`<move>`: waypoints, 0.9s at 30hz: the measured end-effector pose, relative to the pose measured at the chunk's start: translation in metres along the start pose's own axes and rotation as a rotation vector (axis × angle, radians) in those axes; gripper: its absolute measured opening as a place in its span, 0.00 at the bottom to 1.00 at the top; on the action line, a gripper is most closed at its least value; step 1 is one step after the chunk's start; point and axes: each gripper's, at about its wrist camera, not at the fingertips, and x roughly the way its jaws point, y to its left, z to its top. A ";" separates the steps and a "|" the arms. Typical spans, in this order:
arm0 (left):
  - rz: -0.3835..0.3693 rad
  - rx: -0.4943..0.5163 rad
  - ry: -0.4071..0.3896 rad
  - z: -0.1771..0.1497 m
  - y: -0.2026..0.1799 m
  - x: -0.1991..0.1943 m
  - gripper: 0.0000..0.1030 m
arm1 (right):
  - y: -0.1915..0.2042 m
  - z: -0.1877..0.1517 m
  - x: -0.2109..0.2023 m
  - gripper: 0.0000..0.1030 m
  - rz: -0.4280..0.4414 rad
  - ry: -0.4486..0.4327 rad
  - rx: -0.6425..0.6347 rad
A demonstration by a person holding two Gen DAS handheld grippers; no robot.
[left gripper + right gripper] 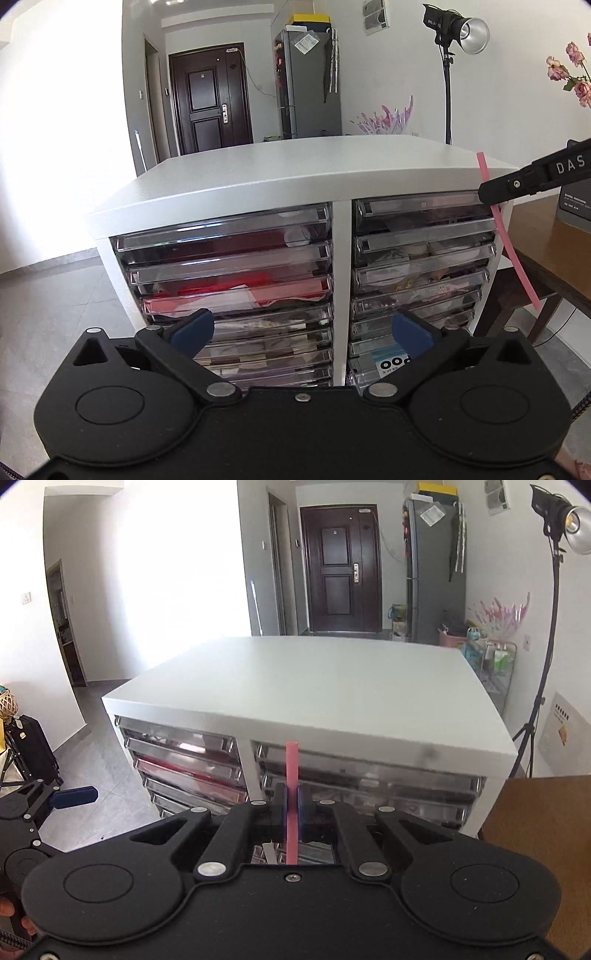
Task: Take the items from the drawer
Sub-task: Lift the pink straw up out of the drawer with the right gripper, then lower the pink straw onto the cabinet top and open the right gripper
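Above the near right edge of the white drawer cabinet (314,686), the right gripper (293,805) is clamped on an upright pink straw (291,775), in front of the right column's clear drawers (421,236). Left gripper (303,332), jaws spread wide and holding nothing, faces the lower drawers near the cabinet's centre divider.

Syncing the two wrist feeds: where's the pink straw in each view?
Left wrist: pink straw at the right edge, pinched by the right gripper, hanging past the cabinet's right corner.
Right wrist: pink straw centre frame, upright between the shut right gripper fingers.
Shared landmark: white drawer cabinet.
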 end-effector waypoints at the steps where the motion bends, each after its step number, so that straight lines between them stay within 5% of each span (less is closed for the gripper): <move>1: 0.003 -0.004 -0.008 0.001 0.003 -0.001 1.00 | 0.001 0.005 0.000 0.04 -0.002 -0.007 -0.004; 13: 0.034 -0.108 -0.010 -0.002 0.041 0.000 1.00 | 0.001 0.091 0.034 0.04 -0.060 -0.030 0.015; 27: 0.040 -0.174 -0.042 -0.009 0.079 -0.015 1.00 | -0.039 0.162 0.188 0.04 -0.182 0.112 0.216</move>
